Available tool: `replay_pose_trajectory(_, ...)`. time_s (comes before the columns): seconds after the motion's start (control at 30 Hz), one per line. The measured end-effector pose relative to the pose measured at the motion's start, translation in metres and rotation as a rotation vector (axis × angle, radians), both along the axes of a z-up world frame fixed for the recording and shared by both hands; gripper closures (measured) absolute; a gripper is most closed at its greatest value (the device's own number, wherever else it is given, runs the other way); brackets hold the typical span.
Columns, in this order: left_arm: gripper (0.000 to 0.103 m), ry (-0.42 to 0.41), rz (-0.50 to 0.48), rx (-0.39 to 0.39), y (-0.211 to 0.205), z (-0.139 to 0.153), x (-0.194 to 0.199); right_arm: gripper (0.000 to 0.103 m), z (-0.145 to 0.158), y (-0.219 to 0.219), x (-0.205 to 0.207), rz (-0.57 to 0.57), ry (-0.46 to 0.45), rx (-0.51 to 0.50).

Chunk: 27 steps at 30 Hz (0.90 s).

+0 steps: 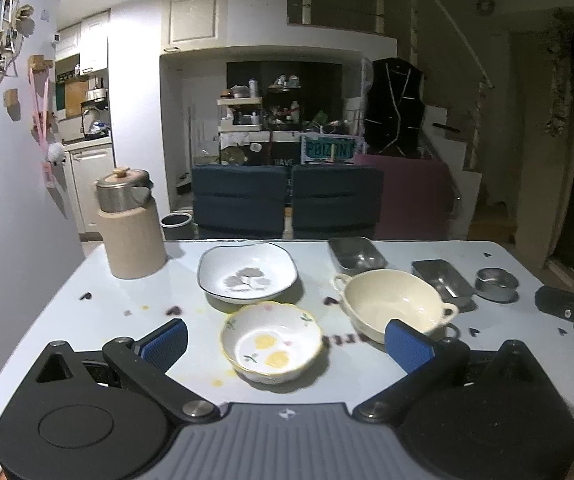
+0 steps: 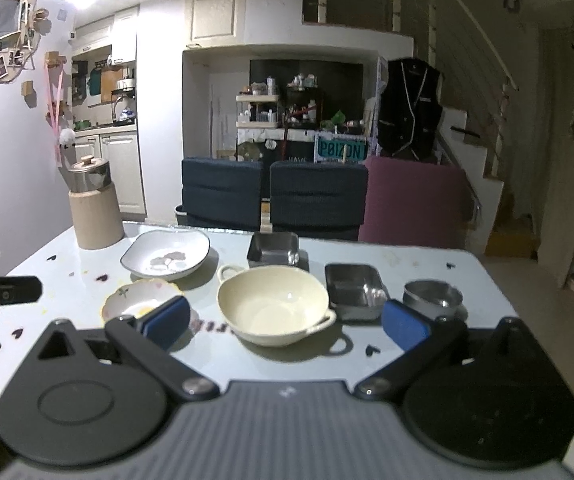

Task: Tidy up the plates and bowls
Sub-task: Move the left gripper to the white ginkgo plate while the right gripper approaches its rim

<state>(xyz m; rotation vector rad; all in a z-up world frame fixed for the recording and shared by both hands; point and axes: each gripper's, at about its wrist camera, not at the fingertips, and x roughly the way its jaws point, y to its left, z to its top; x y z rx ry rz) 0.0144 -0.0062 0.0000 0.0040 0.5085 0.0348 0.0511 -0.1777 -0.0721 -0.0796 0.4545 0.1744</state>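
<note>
A white table point(image 1: 87, 332) held dishes in a loose row. At far left stood a beige canister point(image 1: 133, 236) with a metal lid. Next sat a white square plate point(image 1: 247, 274), and just in front of it a small flowered bowl point(image 1: 271, 342), lying between the widely spread fingers of the left gripper point(image 1: 287, 344), untouched. Further right sat a cream two-handled bowl point(image 2: 273, 304), framed by the right gripper point(image 2: 285, 322), its fingers also spread wide and empty. Beyond were two steel rectangular tins point(image 2: 355, 290) and a round steel cup point(image 2: 431, 298).
</note>
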Motion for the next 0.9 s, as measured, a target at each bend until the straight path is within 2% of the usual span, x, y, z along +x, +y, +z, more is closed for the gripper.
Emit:
replay_pose_trajectory(0.23, 0.0, 0.004, 0.017, 0.045, 0.028, 0.002, 0.025, 0.0, 0.002, 0.013, 0.018, 0.056, -0.035, -0.09)
replay_pose_trajectory(0.37, 0.0, 0.014, 0.012, 0.014, 0.044, 0.0, 0.04, 0.0, 0.004, 0.018, 0.033, 0.1, -0.03, -0.077)
replay_pose_trajectory(0.47, 0.0, 0.023, 0.012, 0.019, 0.051, -0.003, 0.057, 0.0, 0.007, 0.02, 0.047, 0.118, -0.031, -0.059)
replay_pose_trajectory(0.67, 0.0, 0.03, -0.016, 0.052, 0.061, -0.013, 0.095, 0.0, 0.006, 0.031, 0.093, 0.157, 0.001, -0.019)
replay_pose_trajectory(0.8, 0.0, 0.028, -0.026, 0.032, 0.076, -0.021, 0.127, 0.0, 0.002, 0.039, 0.124, 0.148, 0.009, 0.006)
replay_pose_trajectory(0.9, 0.0, 0.02, 0.001, 0.019, 0.089, -0.027, 0.153, 0.0, 0.001, 0.05, 0.147, 0.201, 0.022, 0.013)
